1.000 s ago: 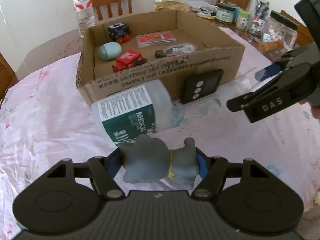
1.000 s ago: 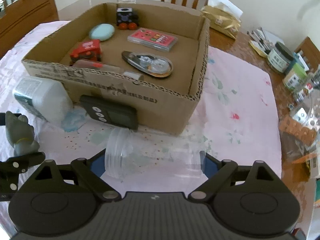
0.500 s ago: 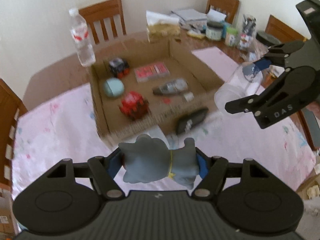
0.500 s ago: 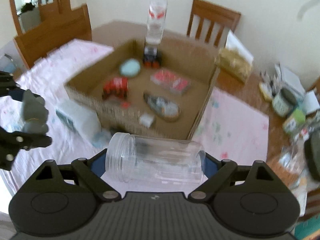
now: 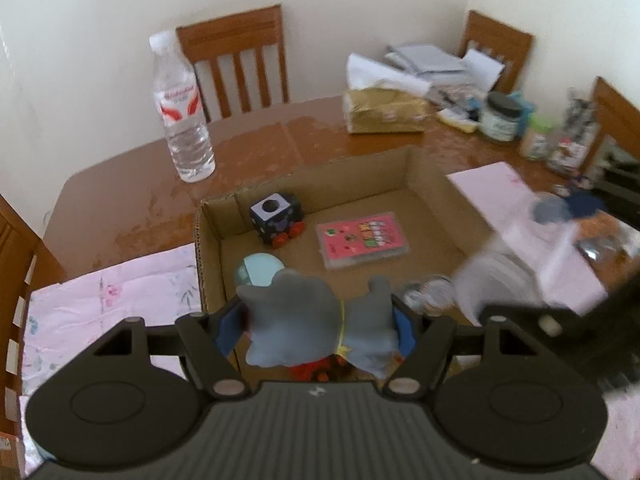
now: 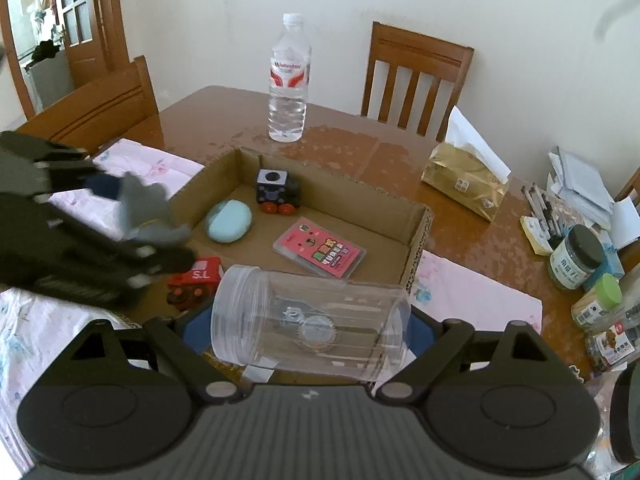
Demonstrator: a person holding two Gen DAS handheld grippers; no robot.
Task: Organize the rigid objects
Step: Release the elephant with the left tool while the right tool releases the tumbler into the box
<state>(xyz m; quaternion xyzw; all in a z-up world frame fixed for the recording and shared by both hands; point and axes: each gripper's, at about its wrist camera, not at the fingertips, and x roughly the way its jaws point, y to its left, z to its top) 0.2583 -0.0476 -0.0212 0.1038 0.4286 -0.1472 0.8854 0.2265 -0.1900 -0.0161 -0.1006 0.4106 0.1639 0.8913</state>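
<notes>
My left tongs (image 5: 320,322) are clamped across a grey, soft-looking animal figure with a thin yellow band (image 5: 312,320), gripped side to side between the blue pads. My right tongs (image 6: 310,326) are clamped on a clear, lidless plastic jar (image 6: 310,320), lying sideways with its threaded mouth toward the left pad.

Landmark: the open, shallow brown cardboard box (image 6: 420,236) on the brown wooden table (image 6: 352,152).

- Both held things hang above the box's near edge: the figure over its left part, the jar over its right part.
- Inside the box, at the far wall: a black cube toy on red wheels (image 6: 277,193).
- Just left of and nearer than the cube: a pale blue, egg-shaped case (image 6: 229,221).
- Near the box's middle: a flat pink card pack in a clear case (image 6: 319,253).
- At the near left of the box floor: a red toy vehicle (image 6: 196,282), partly hidden by my left tongs as seen in the right wrist view.
- Beyond the box: an upright clear water bottle with a red and white label (image 6: 289,80).
- Beyond the box's right end: a gold tissue pack (image 6: 466,182).
- Under the box's left and right ends: a pink flowered cloth (image 5: 108,300).
</notes>
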